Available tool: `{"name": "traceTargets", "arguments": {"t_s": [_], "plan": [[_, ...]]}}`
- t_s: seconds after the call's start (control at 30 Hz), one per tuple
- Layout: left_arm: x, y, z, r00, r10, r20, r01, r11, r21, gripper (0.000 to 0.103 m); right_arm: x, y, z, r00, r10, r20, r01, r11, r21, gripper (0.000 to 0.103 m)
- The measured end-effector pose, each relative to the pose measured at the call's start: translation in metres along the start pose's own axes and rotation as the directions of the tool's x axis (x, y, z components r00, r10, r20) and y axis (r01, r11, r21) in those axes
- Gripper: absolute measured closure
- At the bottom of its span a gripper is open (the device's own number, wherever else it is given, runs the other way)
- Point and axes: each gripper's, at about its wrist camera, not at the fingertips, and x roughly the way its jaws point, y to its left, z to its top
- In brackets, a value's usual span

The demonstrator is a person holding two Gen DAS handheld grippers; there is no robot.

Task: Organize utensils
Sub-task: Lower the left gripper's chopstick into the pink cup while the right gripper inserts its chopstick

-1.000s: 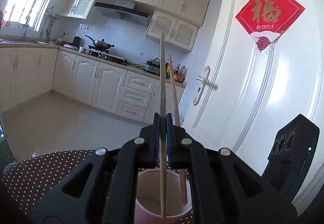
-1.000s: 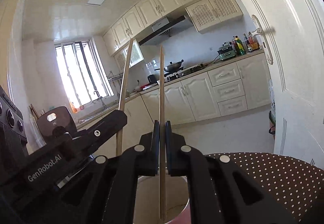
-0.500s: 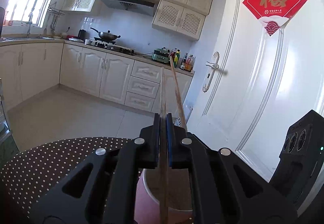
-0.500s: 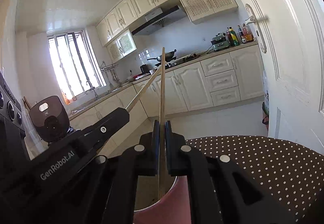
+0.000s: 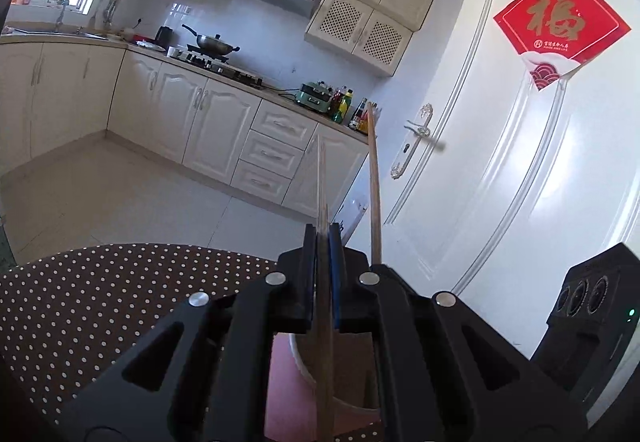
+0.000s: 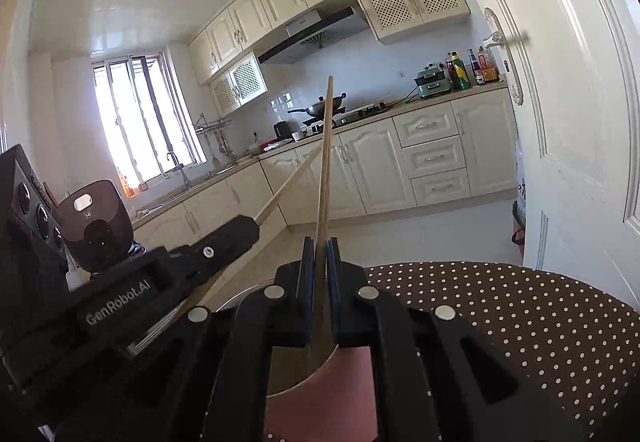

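My left gripper (image 5: pixel 322 242) is shut on a wooden chopstick (image 5: pixel 323 202) that runs down into a pink cup (image 5: pixel 288 382) right below the fingers. My right gripper (image 6: pixel 319 254) is shut on a second wooden chopstick (image 6: pixel 325 162), whose lower end also reaches into the pink cup (image 6: pixel 320 394). This second chopstick also shows in the left wrist view (image 5: pixel 374 182), just right of the left fingers. The left gripper (image 6: pixel 224 238) and its slanted chopstick (image 6: pixel 288 182) show at the left of the right wrist view. The chopstick tips inside the cup are hidden.
The cup stands on a table with a brown, white-dotted cloth (image 5: pixel 100 302). The right gripper's body (image 5: pixel 592 322) is close at the right. A white door (image 5: pixel 520 162) stands behind the table, with kitchen cabinets (image 5: pixel 208 122) across the floor.
Both grippers have moved down toward the pink cup with their chopsticks still held. The left chopstick has tilted more in the right wrist view. More of the dotted cloth shows.
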Motion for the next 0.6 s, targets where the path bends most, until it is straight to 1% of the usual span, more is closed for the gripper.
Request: {"name": "traceTargets", "arguments": {"t_s": [0.13,0.2,0.27,0.3,0.47,0.6], "plan": [[-0.003,-0.002,0.009,0.996,-0.081,0.024,0.082,0.996,-0.042,0.096,-0.006,0.003,0.000,1.000,0.024,0.020,-0.024,1.000,-0.010,0.098],[0.003,0.002,0.013,0.986,-0.164,0.013,0.164,0.980,-0.115,0.096,-0.007,0.002,-0.002,0.999,0.023,0.024,-0.023,1.000,-0.009,0.099],[0.010,0.007,0.012,0.980,-0.199,0.003,0.196,0.965,-0.171,0.096,-0.008,-0.002,-0.001,0.999,0.034,0.023,-0.034,0.999,0.006,0.099],[0.013,0.009,0.009,0.978,-0.209,-0.002,0.205,0.961,-0.185,0.096,-0.009,-0.003,-0.001,0.999,0.032,0.022,-0.033,0.999,0.011,0.099],[0.022,0.014,-0.002,0.980,-0.194,-0.041,0.184,0.968,-0.169,0.096,-0.013,-0.001,-0.002,0.999,0.022,0.025,-0.022,1.000,-0.006,0.099],[0.018,0.019,-0.002,0.970,-0.237,-0.054,0.221,0.953,-0.206,0.096,-0.013,-0.002,0.000,1.000,0.025,0.016,-0.025,1.000,0.004,0.099]]}}
